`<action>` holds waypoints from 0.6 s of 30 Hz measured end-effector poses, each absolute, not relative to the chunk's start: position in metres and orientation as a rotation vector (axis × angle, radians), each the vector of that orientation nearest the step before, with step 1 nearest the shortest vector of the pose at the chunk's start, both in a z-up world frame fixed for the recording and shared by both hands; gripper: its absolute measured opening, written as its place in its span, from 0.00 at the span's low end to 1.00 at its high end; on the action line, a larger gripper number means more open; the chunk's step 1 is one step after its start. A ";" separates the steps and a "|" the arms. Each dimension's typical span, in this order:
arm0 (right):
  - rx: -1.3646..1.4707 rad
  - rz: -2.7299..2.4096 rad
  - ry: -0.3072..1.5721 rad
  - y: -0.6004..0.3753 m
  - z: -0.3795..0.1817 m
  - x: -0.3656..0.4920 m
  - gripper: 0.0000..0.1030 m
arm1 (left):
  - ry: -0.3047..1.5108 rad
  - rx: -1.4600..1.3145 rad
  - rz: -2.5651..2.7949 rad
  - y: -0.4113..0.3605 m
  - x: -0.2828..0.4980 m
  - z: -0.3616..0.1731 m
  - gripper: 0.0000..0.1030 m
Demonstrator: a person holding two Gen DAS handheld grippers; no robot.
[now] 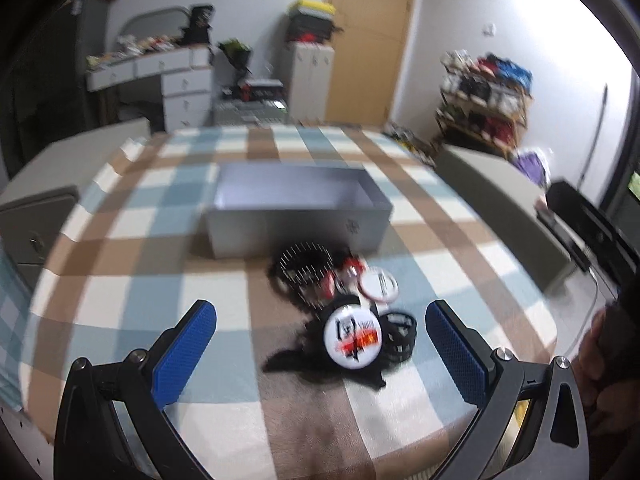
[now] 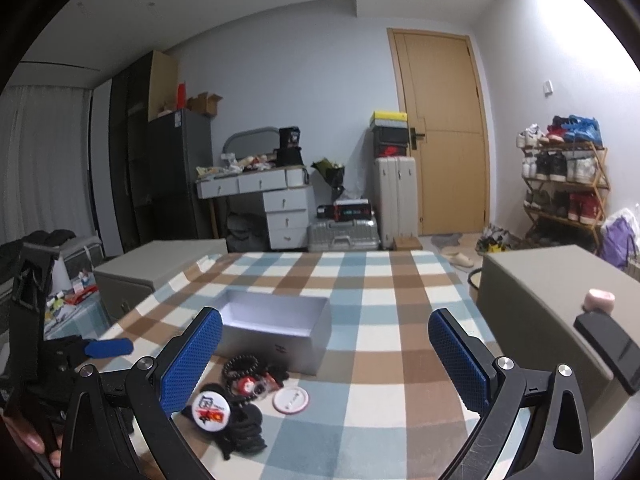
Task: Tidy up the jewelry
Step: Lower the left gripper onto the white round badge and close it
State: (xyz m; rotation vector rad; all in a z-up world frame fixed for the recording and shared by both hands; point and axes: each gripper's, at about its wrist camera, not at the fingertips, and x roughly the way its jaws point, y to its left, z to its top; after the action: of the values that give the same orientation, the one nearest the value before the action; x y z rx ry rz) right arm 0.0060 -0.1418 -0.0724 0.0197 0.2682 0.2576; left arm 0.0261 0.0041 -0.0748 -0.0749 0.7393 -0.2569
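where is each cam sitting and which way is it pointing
Left wrist view: sits on the left gripper, angled down over the jewelry pile; its own blue fingers and a hand at the right edge show.
Right wrist view: sits on the right gripper, more level, facing across the table toward the door; the left gripper and a fingertip show at left.
Shared: the grey box, the pile, the checked cloth.

Count, all positions relative to the one open grey rectangular box (image 2: 276, 330): I see two round white pin badges (image 2: 211, 407) (image 2: 291, 400) just in front of it, one black beaded bracelet (image 2: 240, 364) nearest its front wall, one small red trinket (image 2: 249, 385). Remaining black tangle: uncountable.
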 end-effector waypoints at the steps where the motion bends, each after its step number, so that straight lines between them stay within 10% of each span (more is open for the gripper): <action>1: 0.022 0.258 0.277 -0.142 -0.076 0.008 1.00 | 0.758 -0.071 -0.268 0.002 0.028 -0.079 0.99; 15: 0.050 0.260 0.343 -0.148 -0.094 0.024 1.00 | 0.815 -0.007 -0.355 -0.007 0.039 -0.094 0.69; 18: 0.057 0.263 0.343 -0.148 -0.095 0.024 1.00 | 0.820 0.019 -0.355 -0.008 0.041 -0.096 0.41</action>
State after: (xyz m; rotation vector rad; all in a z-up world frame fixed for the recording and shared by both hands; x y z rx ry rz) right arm 0.0242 -0.1479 -0.0948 0.0569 0.3432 0.2633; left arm 0.0411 -0.0082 -0.0957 0.0194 0.8204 -0.3550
